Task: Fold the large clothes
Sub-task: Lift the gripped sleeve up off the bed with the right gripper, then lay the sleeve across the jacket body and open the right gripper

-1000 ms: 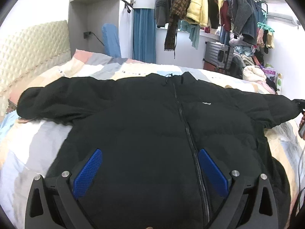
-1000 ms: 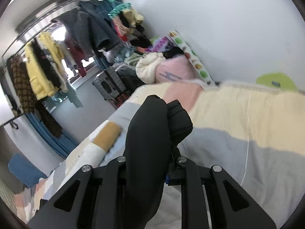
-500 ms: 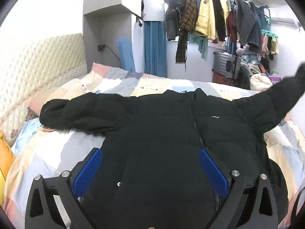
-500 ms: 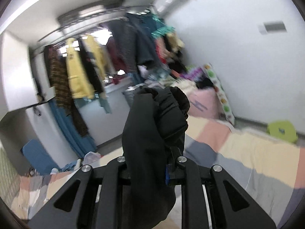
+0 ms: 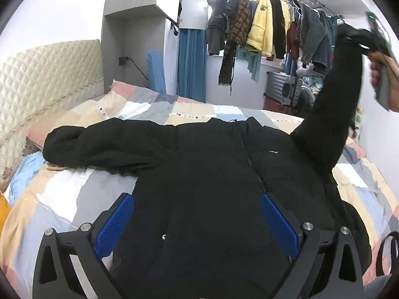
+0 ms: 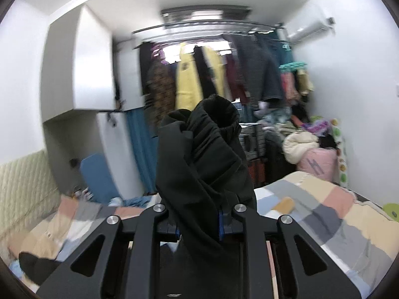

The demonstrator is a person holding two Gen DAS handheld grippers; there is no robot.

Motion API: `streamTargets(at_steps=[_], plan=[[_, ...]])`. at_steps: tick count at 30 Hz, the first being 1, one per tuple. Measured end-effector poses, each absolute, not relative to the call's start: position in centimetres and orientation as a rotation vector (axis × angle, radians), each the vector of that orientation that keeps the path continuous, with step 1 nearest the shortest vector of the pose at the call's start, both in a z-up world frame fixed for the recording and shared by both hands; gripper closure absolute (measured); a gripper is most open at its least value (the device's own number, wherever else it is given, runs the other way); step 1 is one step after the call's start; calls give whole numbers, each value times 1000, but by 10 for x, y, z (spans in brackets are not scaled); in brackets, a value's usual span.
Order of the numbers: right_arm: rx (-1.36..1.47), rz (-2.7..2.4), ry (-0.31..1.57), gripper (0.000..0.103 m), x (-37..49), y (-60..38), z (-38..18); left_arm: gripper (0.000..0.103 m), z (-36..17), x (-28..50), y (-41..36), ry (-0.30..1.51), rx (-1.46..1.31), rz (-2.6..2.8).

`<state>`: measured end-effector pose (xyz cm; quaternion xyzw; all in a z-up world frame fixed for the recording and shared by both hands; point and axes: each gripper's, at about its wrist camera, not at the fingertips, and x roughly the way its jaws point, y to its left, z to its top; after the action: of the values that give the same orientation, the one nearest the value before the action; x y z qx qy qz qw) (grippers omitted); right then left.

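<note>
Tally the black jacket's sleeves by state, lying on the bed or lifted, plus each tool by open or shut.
Sleeves lying flat on the bed: 1, the far sleeve
Sleeves lifted: 1, the raised sleeve of the black jacket
Tools open: 1, the left tool
Tools shut: 1, the right tool, clamping the raised sleeve's cuff
Total: 2 sleeves, 2 tools

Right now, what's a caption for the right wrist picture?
Right gripper shut on black sleeve, lifted above the bed.

jacket (image 5: pixel 212 169) on bed (image 5: pixel 62 194) | headboard (image 5: pixel 47 74) left (clothes rack (image 5: pixel 269 27) behind)
</note>
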<state>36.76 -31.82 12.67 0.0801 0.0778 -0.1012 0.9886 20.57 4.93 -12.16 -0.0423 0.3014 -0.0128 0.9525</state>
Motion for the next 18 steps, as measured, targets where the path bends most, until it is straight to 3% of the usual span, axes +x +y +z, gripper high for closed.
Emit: streamTargets(at_steps=[18], plan=[[44,147,389,81,428,-79,-32,0,-148,219,136,567,-203,57]])
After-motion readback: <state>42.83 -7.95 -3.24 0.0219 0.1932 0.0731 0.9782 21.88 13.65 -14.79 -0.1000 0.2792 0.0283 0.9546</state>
